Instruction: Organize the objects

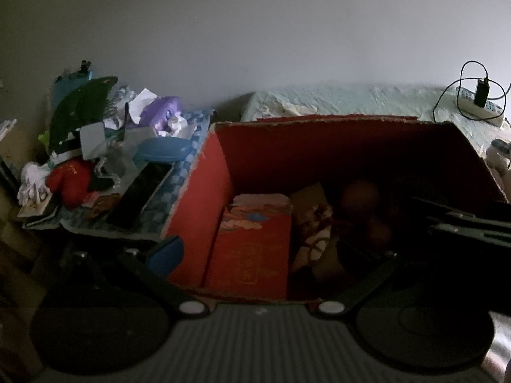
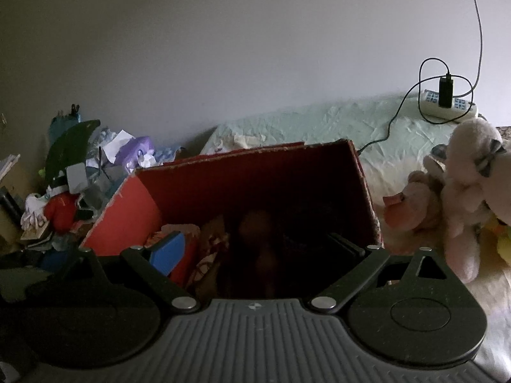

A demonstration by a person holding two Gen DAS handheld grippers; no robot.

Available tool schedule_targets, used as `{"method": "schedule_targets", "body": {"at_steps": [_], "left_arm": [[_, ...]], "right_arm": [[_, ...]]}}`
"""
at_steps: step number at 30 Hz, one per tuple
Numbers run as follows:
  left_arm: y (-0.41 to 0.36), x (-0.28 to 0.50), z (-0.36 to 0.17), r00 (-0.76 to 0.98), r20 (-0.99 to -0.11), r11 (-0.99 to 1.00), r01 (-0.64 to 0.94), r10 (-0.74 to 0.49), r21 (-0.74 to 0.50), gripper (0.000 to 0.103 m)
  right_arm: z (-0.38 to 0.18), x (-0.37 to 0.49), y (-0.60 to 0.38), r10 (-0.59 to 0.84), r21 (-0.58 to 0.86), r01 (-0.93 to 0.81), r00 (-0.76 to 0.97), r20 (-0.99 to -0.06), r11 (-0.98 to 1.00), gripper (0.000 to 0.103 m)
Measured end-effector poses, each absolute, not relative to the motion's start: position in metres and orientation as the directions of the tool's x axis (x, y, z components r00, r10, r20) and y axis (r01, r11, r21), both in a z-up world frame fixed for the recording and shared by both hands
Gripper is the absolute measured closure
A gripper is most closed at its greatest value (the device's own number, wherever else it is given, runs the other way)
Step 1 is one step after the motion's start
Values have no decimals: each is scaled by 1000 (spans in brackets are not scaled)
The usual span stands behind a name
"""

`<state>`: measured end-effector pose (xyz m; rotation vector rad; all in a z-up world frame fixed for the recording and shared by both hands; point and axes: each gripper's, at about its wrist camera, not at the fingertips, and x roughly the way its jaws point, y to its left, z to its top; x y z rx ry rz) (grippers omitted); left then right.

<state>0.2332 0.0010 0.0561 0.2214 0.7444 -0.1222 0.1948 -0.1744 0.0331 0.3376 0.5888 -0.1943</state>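
An open red cardboard box [image 1: 198,210] stands on the bed. Inside it are a red packet [image 1: 252,249], a patterned cloth [image 1: 314,229] and a dark brown rounded thing [image 1: 361,201], too dim to identify. My left gripper [image 1: 278,252] hangs open over the box's near rim, its blue-padded finger [image 1: 167,255] outside the left wall. My right gripper [image 2: 258,245] is open and reaches into the box [image 2: 249,175], with the brown thing [image 2: 257,236] lying low between its fingers. I cannot tell whether they touch it. Its black fingers [image 1: 463,223] show at the right of the left wrist view.
Left of the box is a cluttered checked surface [image 1: 179,172] with a phone [image 1: 140,194], a blue case [image 1: 163,153], a red plush [image 1: 68,182] and a purple toy [image 1: 163,111]. Pink plush toys [image 2: 463,191] sit right of the box. A power strip with charger [image 2: 447,102] lies on the bed behind.
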Motion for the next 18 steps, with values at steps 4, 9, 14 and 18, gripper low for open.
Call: {"method": "schedule_targets", "body": {"at_steps": [4,9,14,18], "left_arm": [[-1,237,52,723,-690,968,191,-27,162,1],[-5,240,45,712,-701,966,202,-31,162,1],[-6,240,42,719,-693,964,219,-54,152,1],[-7,239,42,724,-686,962,228,-64,150,1]], "right_arm": [[27,197,-178,-84,265,287,809,-582,921,7],[22,197,-178,-95,263,298,807,-583,918,7],[21,195,-180,-88,268,288,815,-573,919,7],[21,193,-180,-81,275,279,822,-564,920,7]]}}
